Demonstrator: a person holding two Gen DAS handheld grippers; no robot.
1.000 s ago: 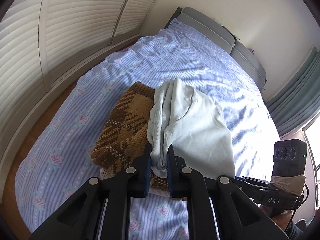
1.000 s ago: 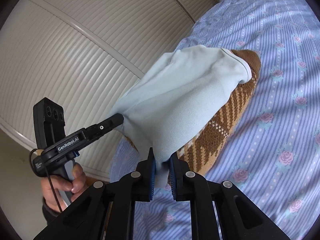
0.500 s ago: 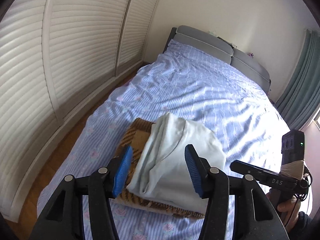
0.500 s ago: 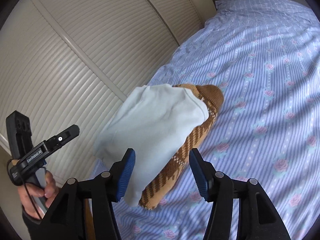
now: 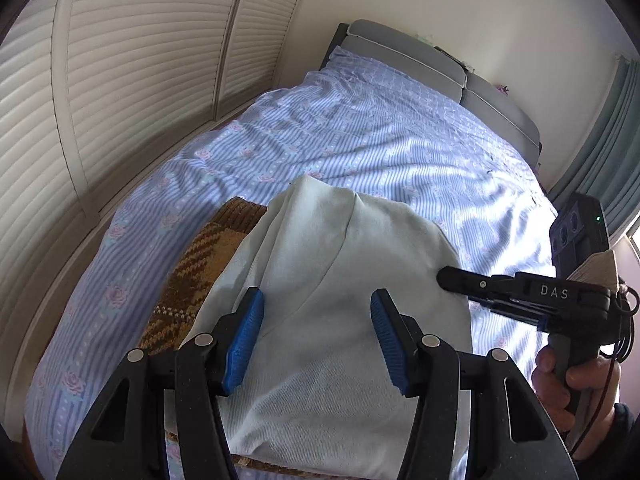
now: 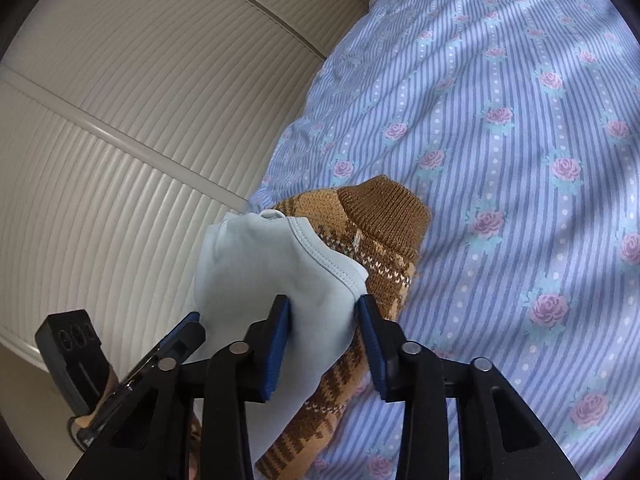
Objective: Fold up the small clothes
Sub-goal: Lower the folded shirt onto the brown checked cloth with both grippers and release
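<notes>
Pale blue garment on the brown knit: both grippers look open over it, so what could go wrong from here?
1. The pale blue garment lies askew on the brown patterned knit, overhanging one side; it might slide or unfold.
2. The right gripper straddles a garment edge with its jaws open; pulling back could drag the fold loose.
3. The left gripper hovers close over the cloth, and its blue pads could snag it.

A wide bed covered by a blue-striped sheet printed with pink roses (rumpled toward the grey headboard) carries a folded brown plaid knit sweater lying directly on the sheet near its left edge.
</notes>
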